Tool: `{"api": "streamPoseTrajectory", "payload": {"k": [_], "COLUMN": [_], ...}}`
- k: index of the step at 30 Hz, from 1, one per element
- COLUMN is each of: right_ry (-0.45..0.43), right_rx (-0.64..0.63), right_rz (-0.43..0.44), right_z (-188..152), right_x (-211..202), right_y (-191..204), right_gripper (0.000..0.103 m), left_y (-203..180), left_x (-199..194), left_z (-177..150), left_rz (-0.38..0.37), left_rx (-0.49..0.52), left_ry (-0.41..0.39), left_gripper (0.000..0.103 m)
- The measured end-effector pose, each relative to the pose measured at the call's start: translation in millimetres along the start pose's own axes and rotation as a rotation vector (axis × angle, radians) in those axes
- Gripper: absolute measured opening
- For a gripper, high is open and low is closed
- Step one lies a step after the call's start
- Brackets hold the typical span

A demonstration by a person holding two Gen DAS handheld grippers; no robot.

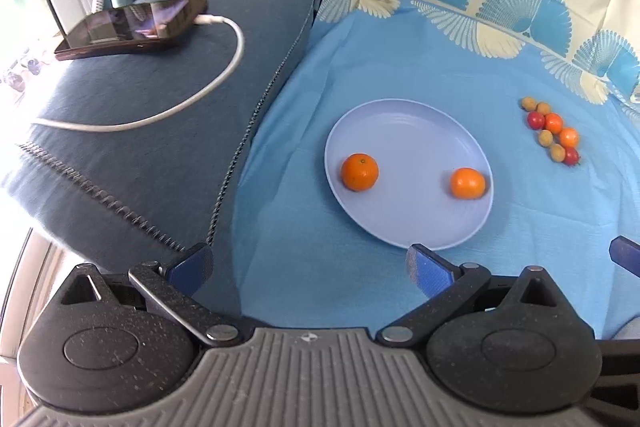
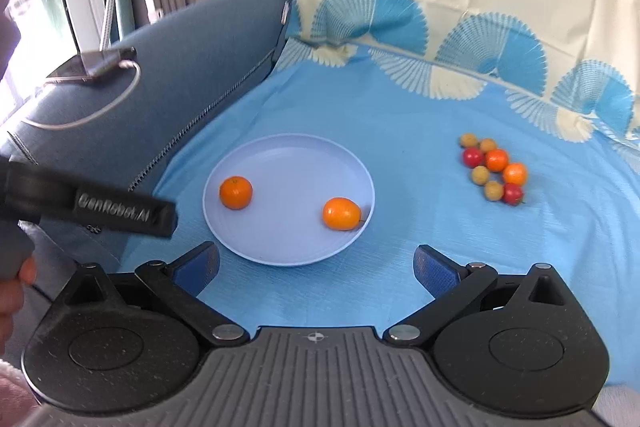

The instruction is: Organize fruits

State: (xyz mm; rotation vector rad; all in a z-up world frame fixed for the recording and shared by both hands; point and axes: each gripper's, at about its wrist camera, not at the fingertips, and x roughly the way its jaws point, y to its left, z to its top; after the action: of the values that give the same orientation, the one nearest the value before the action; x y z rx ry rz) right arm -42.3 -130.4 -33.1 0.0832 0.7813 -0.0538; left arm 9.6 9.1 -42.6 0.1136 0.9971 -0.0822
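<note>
A pale blue plate (image 1: 404, 135) (image 2: 288, 155) lies on the blue cloth and holds two oranges, one on its left (image 1: 359, 172) (image 2: 235, 192) and one on its right (image 1: 467, 183) (image 2: 341, 213). A cluster of small fruits (image 1: 552, 135) (image 2: 494, 173), red, orange and tan, lies on the cloth to the right of the plate. My left gripper (image 1: 310, 269) is open and empty, just short of the plate's near rim. My right gripper (image 2: 316, 267) is open and empty, in front of the plate.
A dark blue cushion (image 1: 160, 127) (image 2: 180, 67) lies left of the cloth, with a phone (image 1: 132, 27) and a white cable (image 1: 224, 67) on it. The left gripper's body (image 2: 88, 207) crosses the left of the right wrist view. A patterned cloth edge (image 1: 500, 11) rises behind.
</note>
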Motion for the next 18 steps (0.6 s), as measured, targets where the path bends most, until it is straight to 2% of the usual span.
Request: {"api": "streamPoseTrajectory", "payload": {"k": [6,18], "right_ry": [-0.055,-0.121], "right_rx": [-0.029,-0.018], "right_rz": [0.009,-0.009], "right_z": [-8,-10], "right_x": [-28,-55], "right_y": [11,11], "right_gripper": [0.102,0.102], "left_y": [5,1], "left_x": [-32,-57], "left_z": [-12,-13], "left_rz": [-0.001,-0.011], "left_rx": [-0.013,-0.001], "left_ry": [-0.057,-0.122], "left_gripper": [0.103,0.103]}}
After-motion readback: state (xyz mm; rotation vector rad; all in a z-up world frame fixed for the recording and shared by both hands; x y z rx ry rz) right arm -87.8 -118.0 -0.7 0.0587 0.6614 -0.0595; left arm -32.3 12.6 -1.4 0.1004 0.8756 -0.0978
